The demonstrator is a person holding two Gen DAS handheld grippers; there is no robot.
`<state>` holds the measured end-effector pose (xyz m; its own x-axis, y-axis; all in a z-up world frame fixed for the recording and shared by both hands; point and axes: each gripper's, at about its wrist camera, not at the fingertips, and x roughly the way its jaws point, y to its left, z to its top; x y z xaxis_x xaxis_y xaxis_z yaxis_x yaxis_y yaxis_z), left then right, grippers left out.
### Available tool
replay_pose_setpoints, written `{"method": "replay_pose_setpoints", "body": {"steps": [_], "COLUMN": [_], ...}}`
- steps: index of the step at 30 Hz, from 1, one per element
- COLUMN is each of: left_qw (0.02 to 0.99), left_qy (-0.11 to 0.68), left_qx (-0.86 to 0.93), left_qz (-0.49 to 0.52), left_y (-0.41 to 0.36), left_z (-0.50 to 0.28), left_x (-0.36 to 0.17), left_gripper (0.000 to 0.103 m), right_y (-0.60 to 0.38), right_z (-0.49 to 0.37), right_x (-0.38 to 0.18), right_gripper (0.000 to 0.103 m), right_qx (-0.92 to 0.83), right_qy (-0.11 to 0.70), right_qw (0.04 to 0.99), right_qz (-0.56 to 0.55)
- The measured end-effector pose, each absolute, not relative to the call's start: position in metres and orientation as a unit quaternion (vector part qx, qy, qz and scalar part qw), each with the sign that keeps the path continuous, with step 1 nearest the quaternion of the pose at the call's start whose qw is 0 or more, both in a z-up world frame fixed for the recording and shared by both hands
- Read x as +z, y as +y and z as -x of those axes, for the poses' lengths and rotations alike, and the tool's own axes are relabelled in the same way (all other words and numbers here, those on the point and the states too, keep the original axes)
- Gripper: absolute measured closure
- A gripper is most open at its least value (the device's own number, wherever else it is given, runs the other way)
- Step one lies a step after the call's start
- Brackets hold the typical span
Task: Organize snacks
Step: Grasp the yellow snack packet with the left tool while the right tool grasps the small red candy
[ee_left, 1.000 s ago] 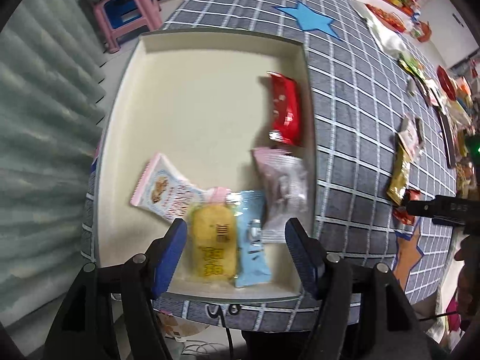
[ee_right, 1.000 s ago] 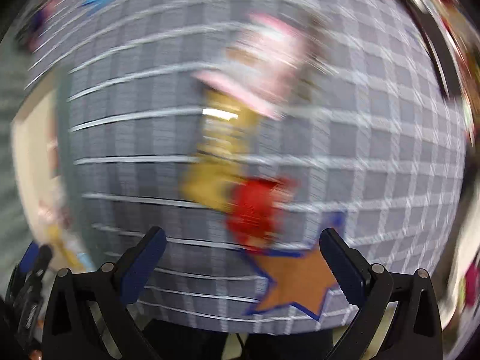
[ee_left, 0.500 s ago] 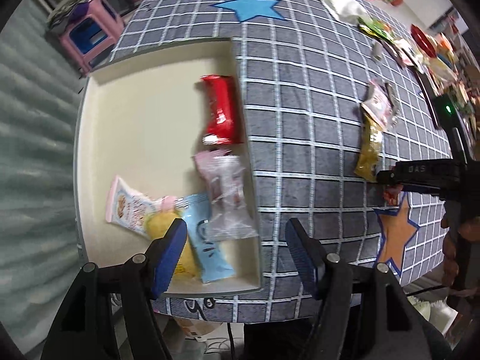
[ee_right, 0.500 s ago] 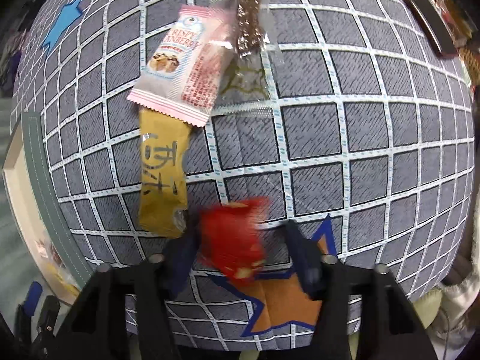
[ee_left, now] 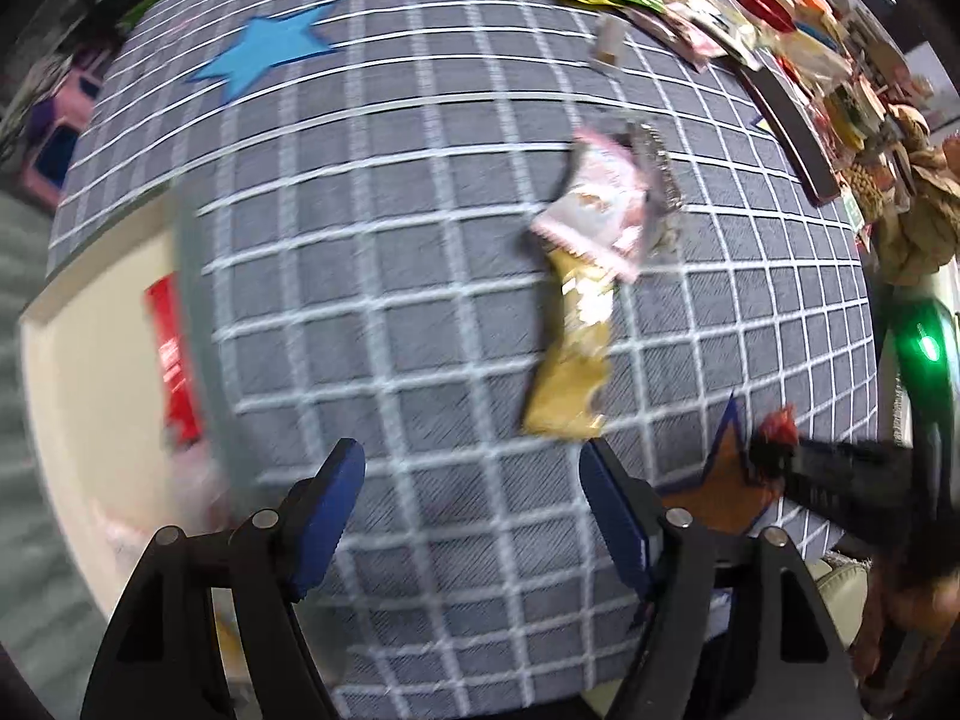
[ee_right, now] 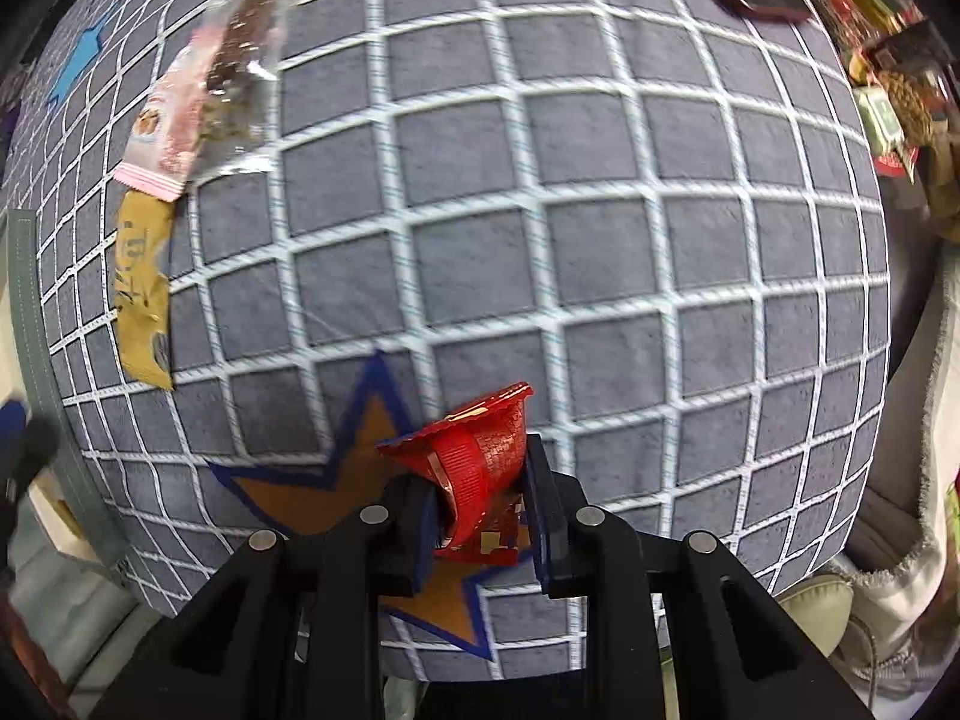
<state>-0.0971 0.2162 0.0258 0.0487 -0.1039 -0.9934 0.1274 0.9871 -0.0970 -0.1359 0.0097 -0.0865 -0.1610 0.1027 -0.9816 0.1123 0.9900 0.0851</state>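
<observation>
My right gripper [ee_right: 477, 480] is shut on a crumpled red snack packet [ee_right: 480, 450] above an orange star [ee_right: 312, 480] on the grey checked tablecloth. The left wrist view shows that packet [ee_left: 777, 423] at the right. My left gripper [ee_left: 471, 462] hovers over bare cloth, its jaws opening with nothing between them. A gold packet [ee_left: 573, 372] lies just beyond its right finger, with a pink packet [ee_left: 594, 210] and a clear packet of brown snack [ee_left: 657, 180] farther off. A cream tray [ee_left: 90, 360] at the left holds a red packet [ee_left: 171, 360].
A blue star [ee_left: 264, 54] marks the far cloth. A long dark tray [ee_left: 792, 132] and a heap of mixed snacks line the far right edge. The cream tray's grey rim [ee_right: 30, 312] shows at the left of the right wrist view.
My left gripper has swung right, from over the tray's snacks to over the cloth near the gold packet. My right gripper has closed on the red packet and shifted with it.
</observation>
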Motion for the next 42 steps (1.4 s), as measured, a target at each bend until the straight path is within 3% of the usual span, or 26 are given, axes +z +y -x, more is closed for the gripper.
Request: {"method": "replay_pose_setpoints", "body": {"steps": [5,7,8,9,13,15,17,19,20,22,24,42], "left_qw": [0.716,0.714,0.713,0.710,0.712,0.714,0.713,0.711,0.711,0.712,0.712,0.734], "left_qy": [0.694,0.696,0.698,0.700,0.698,0.695,0.696,0.698,0.698,0.696,0.692,0.670], "left_qx": [-0.077,-0.072,-0.071,-0.069,-0.063,-0.066,-0.065,-0.063,-0.064,-0.072,-0.087,-0.113], "left_qz": [-0.018,-0.021,-0.024,-0.029,-0.051,-0.051,-0.051,-0.053,-0.053,-0.058,-0.074,-0.024], "left_y": [0.192,0.187,0.185,0.183,0.179,0.179,0.171,0.167,0.158,0.154,0.130,0.143], "left_z": [0.074,0.068,0.065,0.064,0.062,0.063,0.058,0.057,0.053,0.056,0.056,0.097], "left_x": [0.002,-0.007,-0.011,-0.015,-0.023,-0.024,-0.026,-0.027,-0.027,-0.024,-0.021,0.041], "left_gripper": [0.026,0.026,0.026,0.026,0.024,0.024,0.024,0.026,0.030,0.043,0.079,0.079], "right_y": [0.000,-0.023,-0.044,-0.052,-0.079,-0.065,-0.048,-0.036,-0.031,-0.025,-0.014,-0.038], "right_z": [0.147,0.148,0.148,0.148,0.129,0.118,0.110,0.106,0.106,0.104,0.105,0.158], "right_x": [-0.080,-0.079,-0.077,-0.074,-0.073,-0.079,-0.084,-0.085,-0.084,-0.082,-0.085,-0.045], "right_gripper": [0.076,0.055,0.032,0.030,0.030,0.043,0.045,0.056,0.070,0.073,0.073,0.073], "right_qx": [0.003,0.007,0.007,0.006,0.021,0.024,0.021,0.017,0.021,0.025,0.025,0.025], "right_qy": [0.761,0.763,0.762,0.756,0.753,0.755,0.759,0.762,0.760,0.763,0.765,0.753], "right_qw": [0.643,0.638,0.639,0.646,0.651,0.650,0.648,0.647,0.648,0.644,0.642,0.652], "right_qz": [-0.085,-0.098,-0.103,-0.104,-0.089,-0.081,-0.060,-0.036,-0.033,-0.035,-0.046,-0.087]}}
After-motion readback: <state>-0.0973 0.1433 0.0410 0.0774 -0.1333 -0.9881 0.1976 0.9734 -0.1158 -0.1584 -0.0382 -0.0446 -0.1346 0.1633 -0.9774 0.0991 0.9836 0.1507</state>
